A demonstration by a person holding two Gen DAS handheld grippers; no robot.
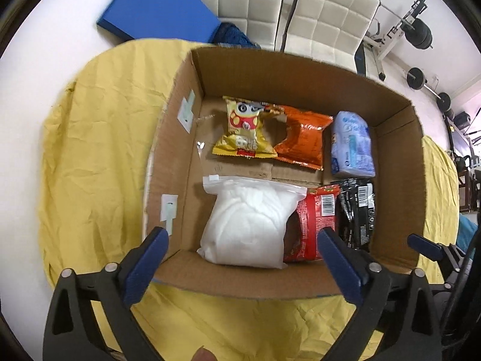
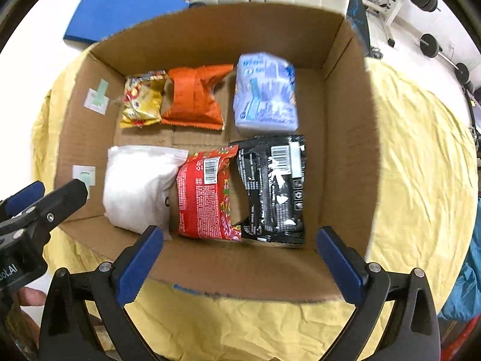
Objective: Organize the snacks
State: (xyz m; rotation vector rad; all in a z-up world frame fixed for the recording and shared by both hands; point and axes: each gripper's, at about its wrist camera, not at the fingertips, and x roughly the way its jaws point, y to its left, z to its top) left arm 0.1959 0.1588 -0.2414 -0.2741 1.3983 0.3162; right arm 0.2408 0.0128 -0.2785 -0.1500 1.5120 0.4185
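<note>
Both sets of jaws are spread wide with nothing between them. The left gripper [image 1: 240, 255] and right gripper [image 2: 240, 252] each point straight down from above the near edge of the cardboard box [image 2: 210, 33], clear of its contents. In the right wrist view the left gripper shows at the lower left, beside the box's left wall.

Task status, judged from the layout: looks nearly or fully done. Six packs lie flat on the box floor in two rows of three.

Near row, left to right: white zip bag [image 1: 249, 222], red packet [image 2: 207, 192] touching its right side, black packet [image 2: 273, 186] next.

Far row: yellow packet [image 1: 245, 129], orange packet [image 1: 303, 137] overlapping it, pale blue pack [image 2: 266, 93] at the right.

No loose snacks visible on the yellow cloth [image 2: 421, 156] covering the surface around the box; parts of it are out of view, so I cannot rule out leftovers.

Beyond the box: blue pad [image 1: 156, 3], white chairs [image 1: 327, 15].
</note>
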